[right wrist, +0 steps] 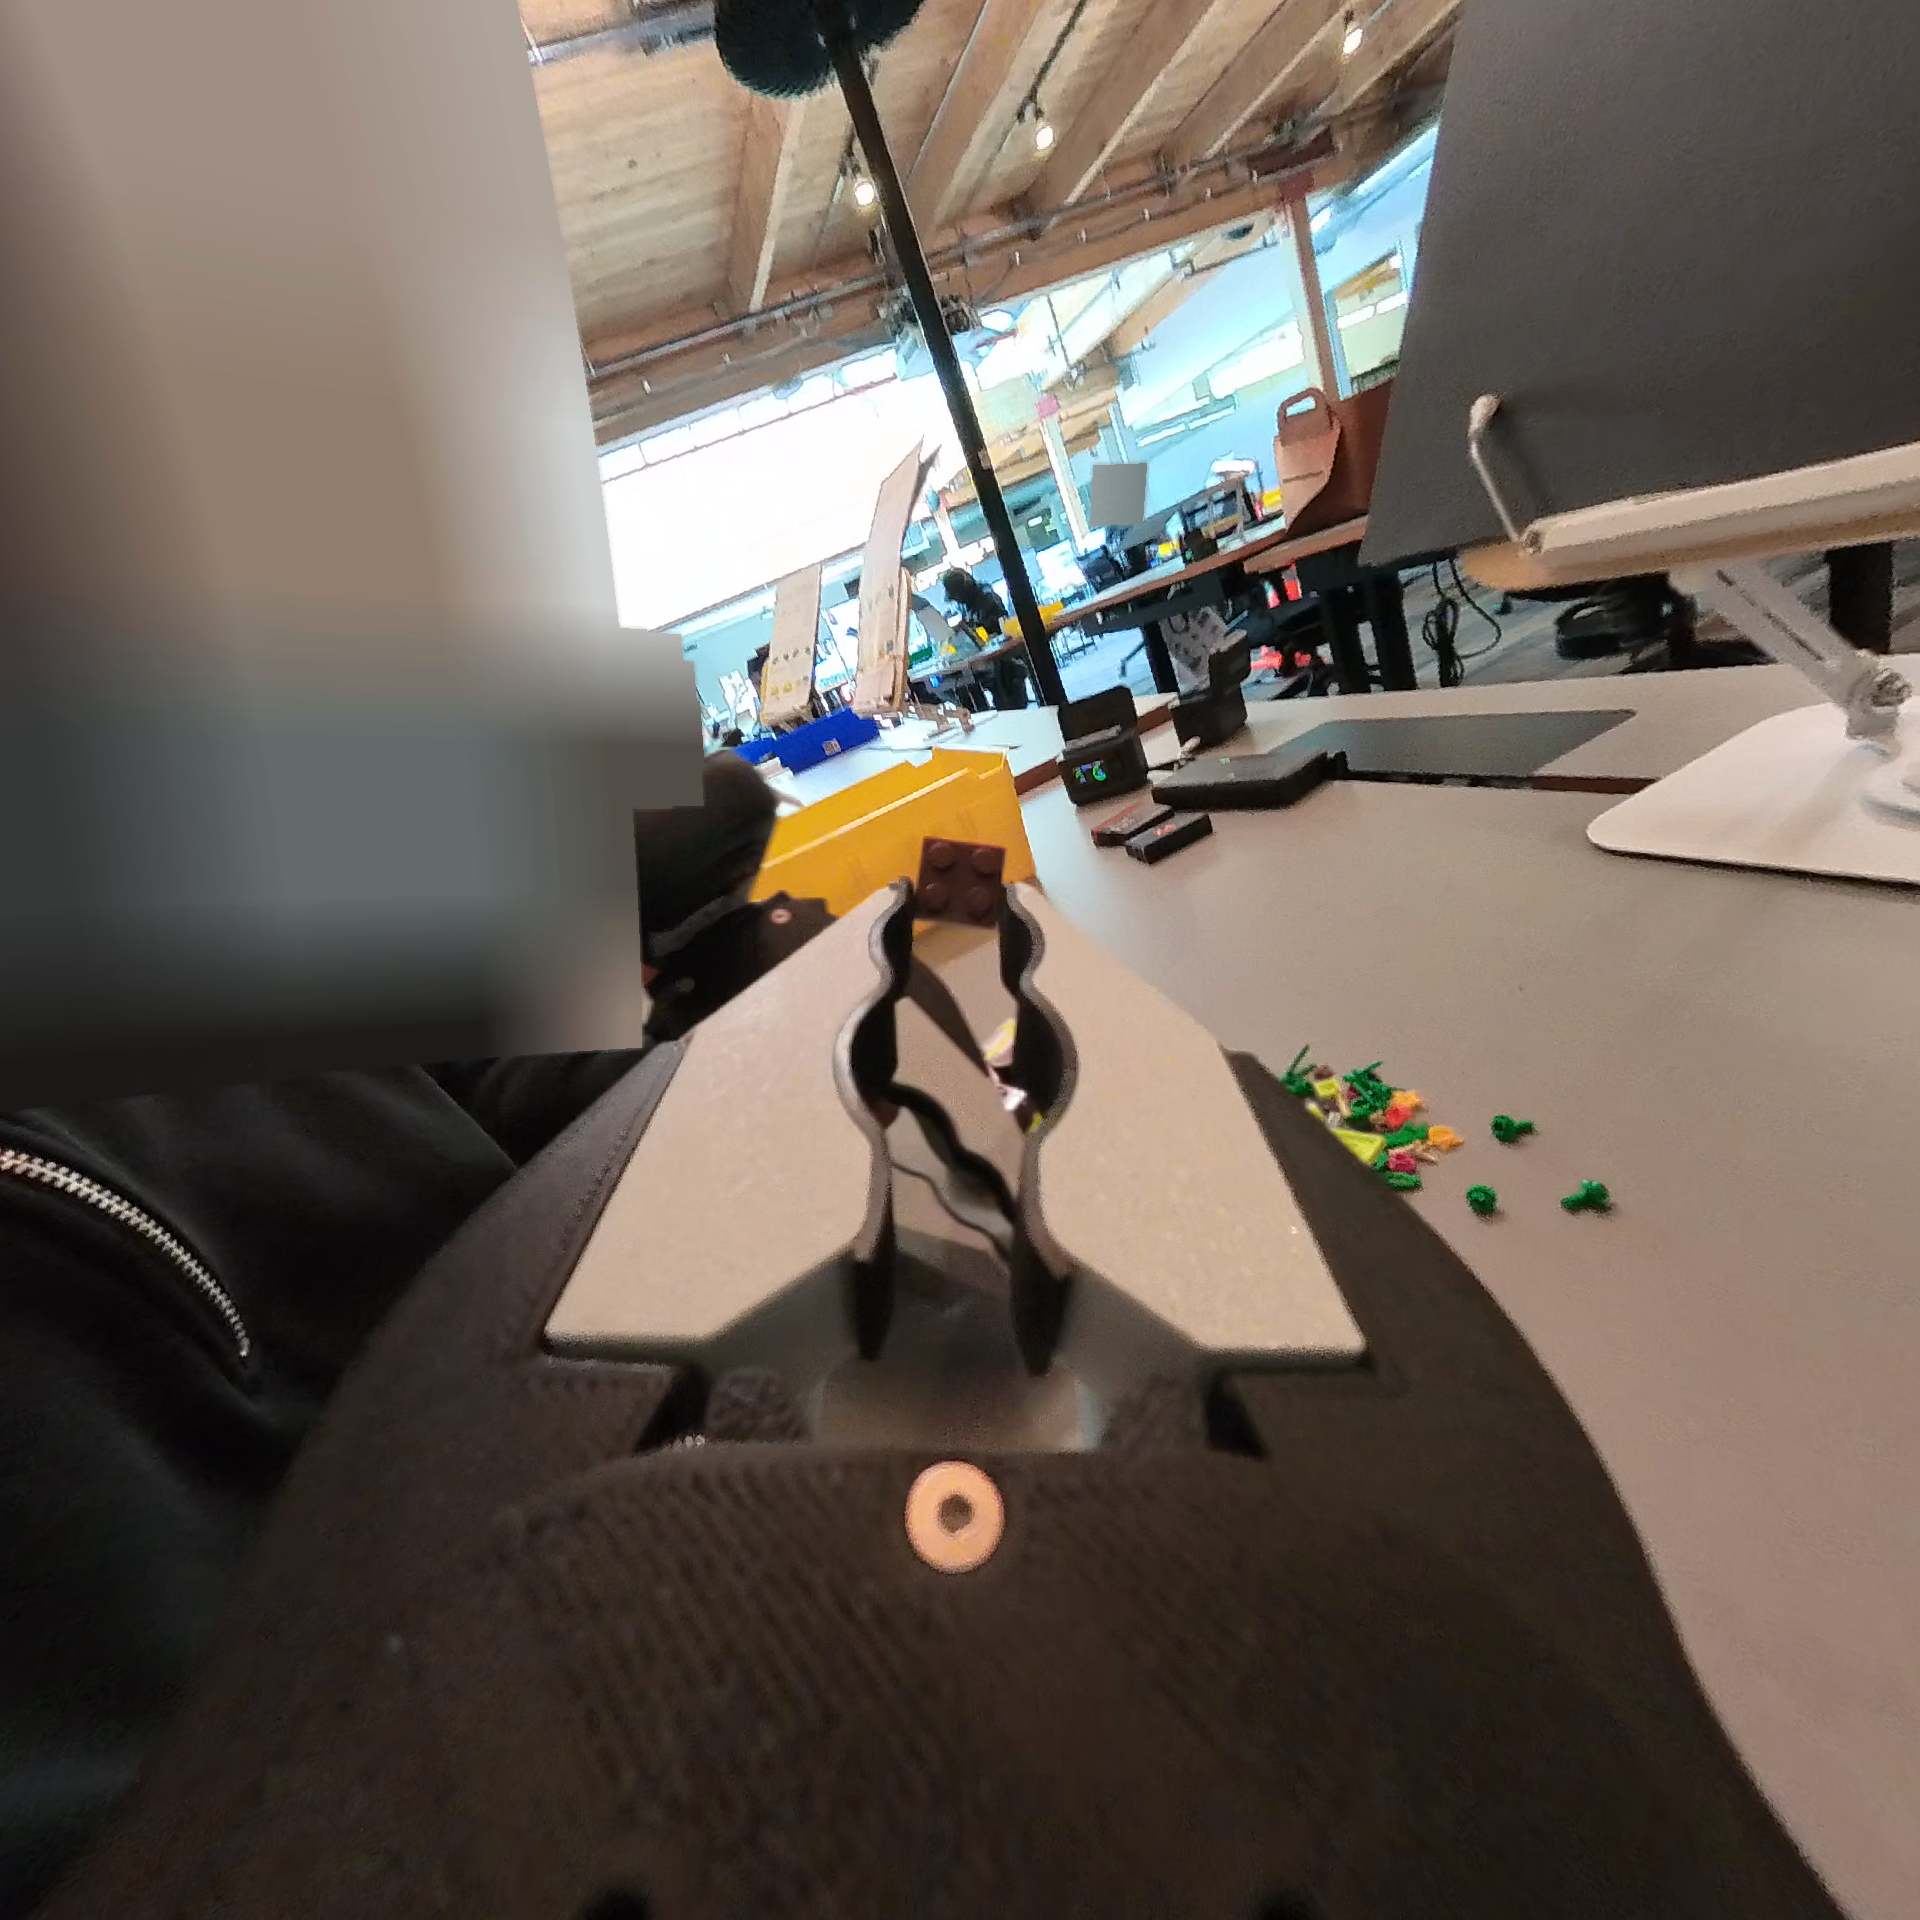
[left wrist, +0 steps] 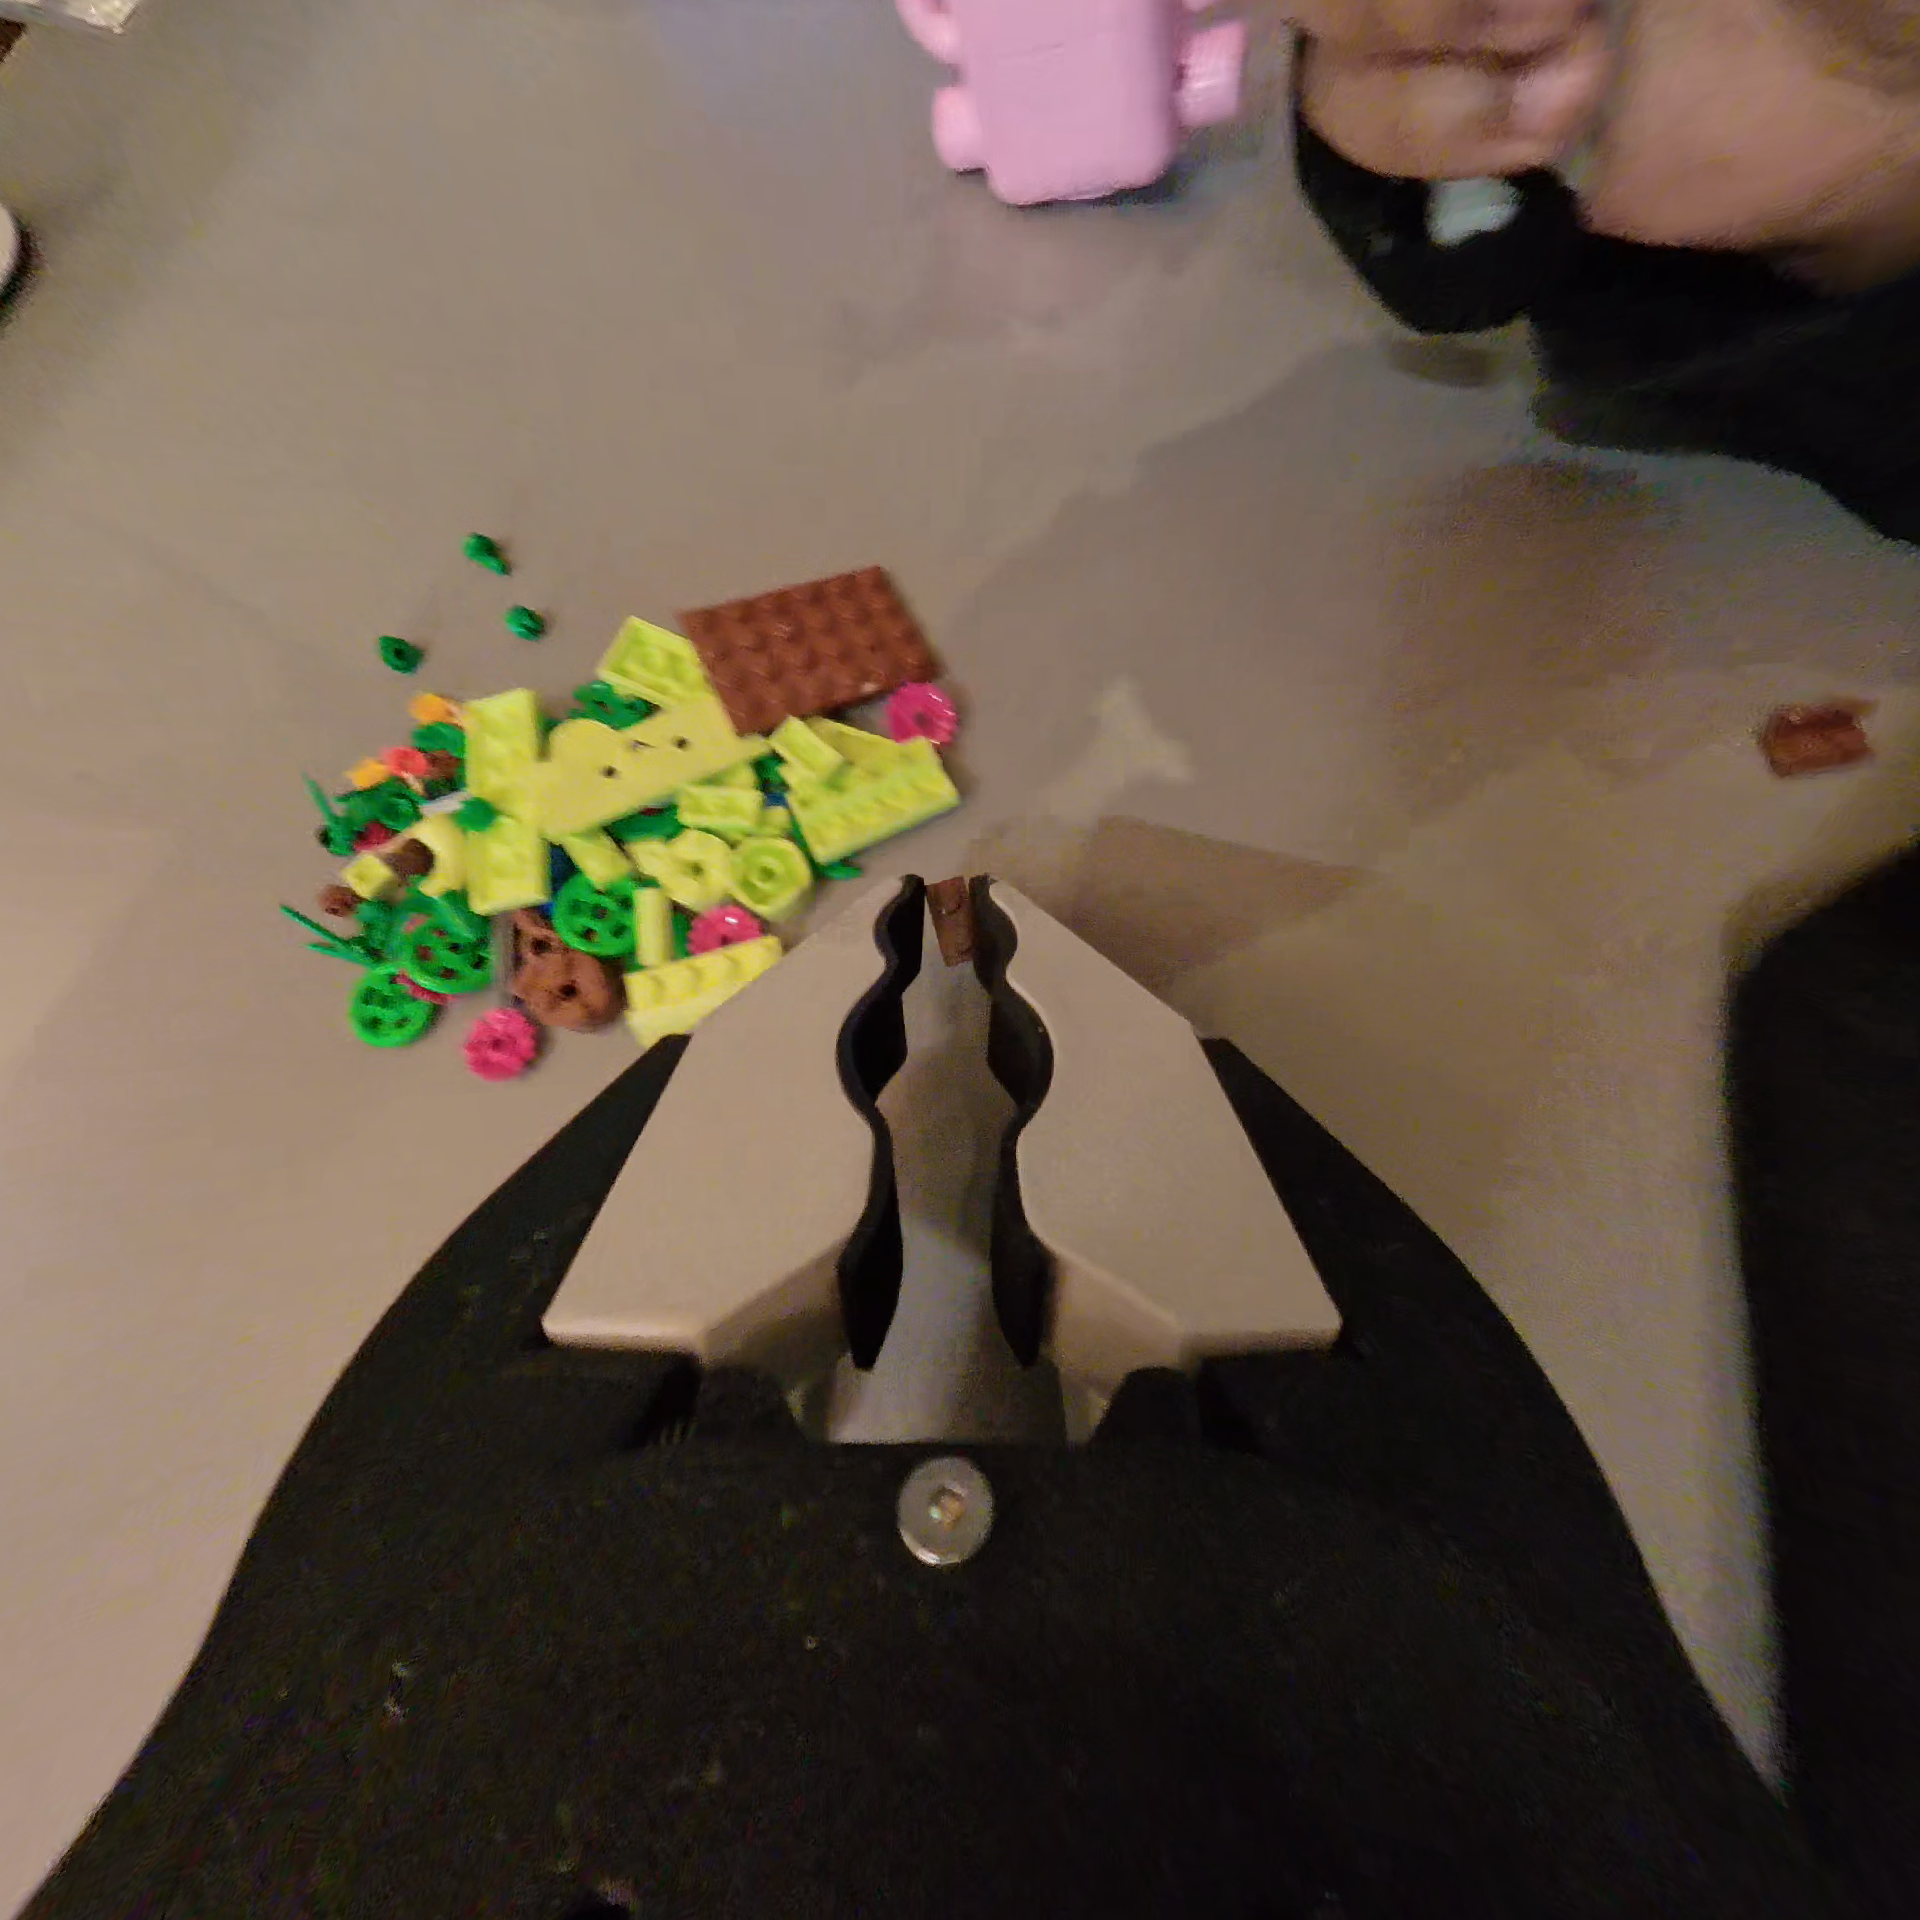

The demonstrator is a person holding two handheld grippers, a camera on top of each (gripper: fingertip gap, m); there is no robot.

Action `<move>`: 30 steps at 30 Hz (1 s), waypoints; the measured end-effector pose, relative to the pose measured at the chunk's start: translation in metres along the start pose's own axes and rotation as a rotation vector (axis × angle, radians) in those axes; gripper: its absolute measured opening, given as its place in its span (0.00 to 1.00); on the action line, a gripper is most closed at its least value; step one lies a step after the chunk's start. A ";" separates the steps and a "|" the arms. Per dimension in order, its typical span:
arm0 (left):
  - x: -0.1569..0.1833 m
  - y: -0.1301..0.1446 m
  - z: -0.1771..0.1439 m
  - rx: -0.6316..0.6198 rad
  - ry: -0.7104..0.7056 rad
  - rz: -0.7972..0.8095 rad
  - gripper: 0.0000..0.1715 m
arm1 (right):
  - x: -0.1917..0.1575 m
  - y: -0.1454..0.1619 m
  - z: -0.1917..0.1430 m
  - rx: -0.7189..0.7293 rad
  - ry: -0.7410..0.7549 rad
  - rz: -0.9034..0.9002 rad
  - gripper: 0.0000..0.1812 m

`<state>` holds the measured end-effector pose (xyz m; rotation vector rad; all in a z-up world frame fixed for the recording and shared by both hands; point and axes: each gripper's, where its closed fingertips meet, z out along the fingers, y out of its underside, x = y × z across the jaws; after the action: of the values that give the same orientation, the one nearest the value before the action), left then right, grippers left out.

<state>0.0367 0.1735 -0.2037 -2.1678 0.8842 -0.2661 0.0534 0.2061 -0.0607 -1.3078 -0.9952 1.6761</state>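
My left gripper (left wrist: 948,896) is shut on a small brown brick piece (left wrist: 952,921), held above the grey table (left wrist: 623,364) just right of a pile of lime, green, pink and brown toy bricks (left wrist: 623,831). A brown studded plate (left wrist: 810,644) lies at the pile's far edge. My right gripper (right wrist: 956,896) is shut on a dark brown square plate (right wrist: 961,878) with studs facing me, held up in the air above the table edge. Part of the pile (right wrist: 1371,1122) shows to the right of it.
A loose brown brick (left wrist: 1813,738) lies on the table at right. A pink plastic object (left wrist: 1060,94) stands at the far side, next to a person's hand (left wrist: 1610,114). A monitor stand base (right wrist: 1766,800), black devices (right wrist: 1236,779) and a yellow bin (right wrist: 894,821) are beyond. Some 15 cm of space lies between my two pairs of fingers. The pink plastic object (left wrist: 1060,94) is about equally far from each gripper, around 20 cm.
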 end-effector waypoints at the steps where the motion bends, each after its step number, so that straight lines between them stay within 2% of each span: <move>1: -0.006 -0.003 0.001 -0.007 -0.003 -0.010 0.03 | -0.001 -0.004 -0.002 0.019 -0.006 0.003 0.08; 4: -0.010 -0.003 0.000 -0.021 0.007 -0.037 0.19 | -0.002 -0.015 -0.011 0.076 -0.002 0.004 0.07; 6: -0.001 -0.009 -0.003 0.030 0.034 -0.059 0.22 | 0.001 -0.019 -0.017 0.104 0.009 0.015 0.08; 9: 0.040 -0.023 -0.007 0.089 0.172 -0.039 0.20 | 0.003 -0.024 -0.022 0.147 -0.007 0.059 0.08; 14: 0.134 -0.022 0.005 0.026 0.448 0.101 0.19 | 0.004 -0.028 -0.027 0.184 -0.028 0.106 0.08; 17: 0.155 -0.023 0.013 0.019 0.470 0.192 0.20 | 0.004 -0.027 -0.027 0.177 -0.021 0.096 0.08; 21: 0.178 -0.027 0.017 0.005 0.548 0.220 0.18 | 0.002 -0.024 -0.026 0.167 -0.028 0.100 0.08; 23: 0.180 -0.022 0.021 -0.027 0.538 0.257 0.06 | 0.001 -0.023 -0.027 0.167 -0.030 0.101 0.08; 25: 0.173 -0.025 0.021 -0.010 0.492 0.257 0.01 | 0.001 -0.023 -0.028 0.168 -0.028 0.101 0.08; 30: 0.099 -0.016 0.023 -0.034 0.239 0.151 0.00 | 0.001 -0.022 -0.030 0.166 -0.025 0.103 0.08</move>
<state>0.1281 0.1282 -0.2162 -2.1158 1.1880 -0.4440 0.0846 0.2195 -0.0459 -1.2483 -0.7957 1.8157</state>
